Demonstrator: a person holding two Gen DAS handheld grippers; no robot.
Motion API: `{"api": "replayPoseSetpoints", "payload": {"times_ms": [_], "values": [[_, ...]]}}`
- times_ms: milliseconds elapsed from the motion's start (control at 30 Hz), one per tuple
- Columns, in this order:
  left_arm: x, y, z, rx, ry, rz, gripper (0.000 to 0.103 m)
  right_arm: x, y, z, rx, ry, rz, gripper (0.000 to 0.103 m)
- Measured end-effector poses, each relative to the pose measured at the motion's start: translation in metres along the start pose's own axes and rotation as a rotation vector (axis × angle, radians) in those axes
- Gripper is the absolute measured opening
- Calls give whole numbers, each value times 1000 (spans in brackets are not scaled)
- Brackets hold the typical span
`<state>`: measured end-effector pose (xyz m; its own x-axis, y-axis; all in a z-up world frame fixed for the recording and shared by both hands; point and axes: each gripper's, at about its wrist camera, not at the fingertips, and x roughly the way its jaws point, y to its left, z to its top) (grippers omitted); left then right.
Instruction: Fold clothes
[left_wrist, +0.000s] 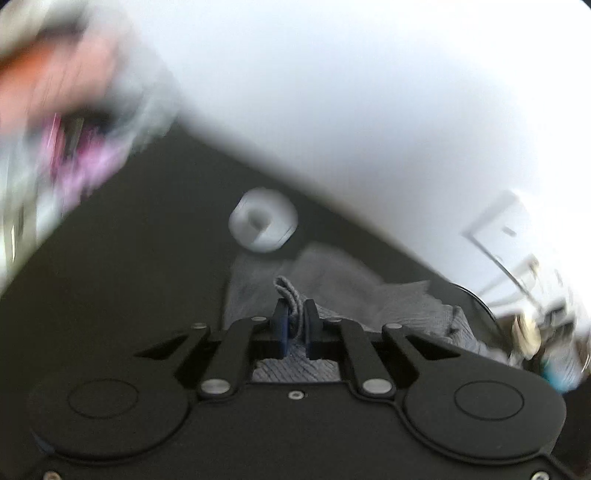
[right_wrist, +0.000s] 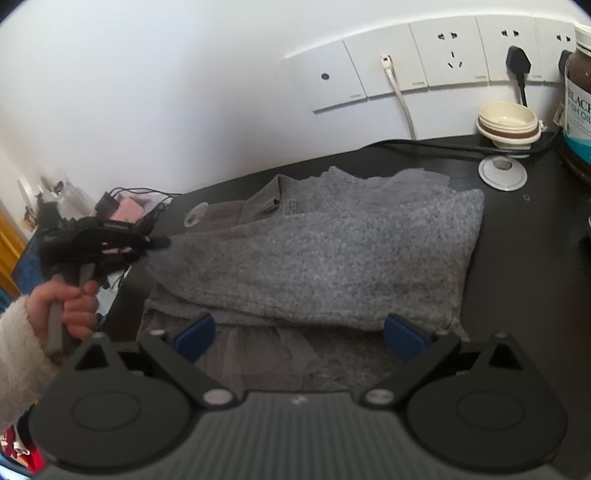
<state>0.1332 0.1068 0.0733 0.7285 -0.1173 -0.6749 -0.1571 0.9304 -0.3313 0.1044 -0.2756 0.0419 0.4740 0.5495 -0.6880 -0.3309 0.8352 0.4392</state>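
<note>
A grey knit garment (right_wrist: 332, 251) lies spread on the black table (right_wrist: 517, 240), with a thin grey tulle layer (right_wrist: 258, 354) showing under its near edge. My left gripper (left_wrist: 295, 314) is shut on a pinched fold of the grey knit (left_wrist: 290, 291). In the right wrist view that left gripper (right_wrist: 162, 242), held by a hand (right_wrist: 74, 306) in a fluffy white sleeve, sits at the garment's left edge. My right gripper (right_wrist: 299, 332) stands open over the near hem, its blue pads (right_wrist: 195, 332) wide apart and nothing pressed between them.
A white round object (left_wrist: 263, 225) lies on the table beyond the cloth. At the back right stand stacked cream bowls (right_wrist: 508, 123), a large brown jar (right_wrist: 580, 110), a cable grommet (right_wrist: 502, 171) and wall sockets (right_wrist: 450, 59) with plugged cables. Clutter and wires (right_wrist: 125, 206) crowd the far left.
</note>
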Motion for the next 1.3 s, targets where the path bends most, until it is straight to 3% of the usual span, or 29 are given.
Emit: {"api": "replayPoseSetpoints", "payload": {"times_ms": [33,100,167,200,333,533,667,767,967,1133,1300], "values": [[-6,-12,-5,91,-34,7,11,0,1,0,-4,-1,-1,98],[2,-22,-12,163,7,94,20,2,1,-1,-9,2,-4,98],[16,-21,-15,161,78,217,41,4,1,-1,-8,9,-10,98],[16,-16,-16,135,78,241,42,5,2,-2,-12,9,-15,98],[-5,-8,-19,92,22,221,64,5,12,-6,-84,12,-33,98],[-31,-12,-40,182,63,125,70,10,6,-24,-151,77,-112,98],[-42,-7,-65,266,109,152,72,-3,-20,-31,-63,69,-204,98],[-42,3,-82,301,145,189,72,-24,-33,-34,-33,4,-239,97],[-32,5,-92,309,160,259,71,-23,-38,-30,-91,-58,-347,69],[-18,-7,-94,359,123,378,72,4,-31,-26,-149,-62,-466,33],[-10,-4,-88,295,114,421,73,6,-48,-24,-12,-86,-506,28]]}}
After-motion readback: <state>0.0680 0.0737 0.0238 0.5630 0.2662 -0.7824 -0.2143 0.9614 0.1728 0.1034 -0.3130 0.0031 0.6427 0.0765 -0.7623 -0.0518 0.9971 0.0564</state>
